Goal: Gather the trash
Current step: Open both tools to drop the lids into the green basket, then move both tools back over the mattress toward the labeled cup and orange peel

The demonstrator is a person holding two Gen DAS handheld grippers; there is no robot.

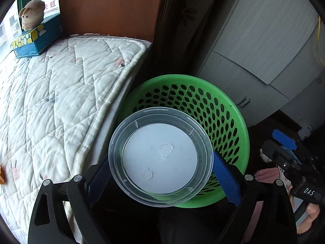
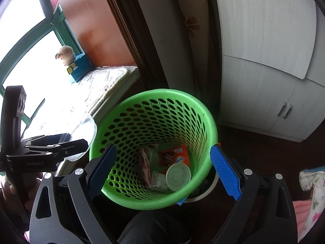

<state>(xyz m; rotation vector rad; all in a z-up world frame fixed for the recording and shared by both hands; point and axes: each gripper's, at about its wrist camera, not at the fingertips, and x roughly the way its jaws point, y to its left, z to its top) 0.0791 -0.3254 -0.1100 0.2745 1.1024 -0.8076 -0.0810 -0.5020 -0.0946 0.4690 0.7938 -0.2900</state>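
Left gripper (image 1: 160, 174) clamps a clear plastic container (image 1: 160, 156) above the green basket (image 1: 233, 109)'s near rim; released here, it could tip outside. Right gripper (image 2: 162, 170) hangs open, empty.

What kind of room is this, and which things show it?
Probably a bedroom: a quilted pad on a window seat, a white wardrobe and a green waste basket on the floor.

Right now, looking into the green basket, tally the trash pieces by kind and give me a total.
Inside the green perforated plastic basket:
Orange snack wrapper: 1
Pinkish crumpled wrapper: 1
White round plastic lid: 1
Small clear plastic cup: 1
Total: 4
The clear round plastic container in the left gripper is not in yet.
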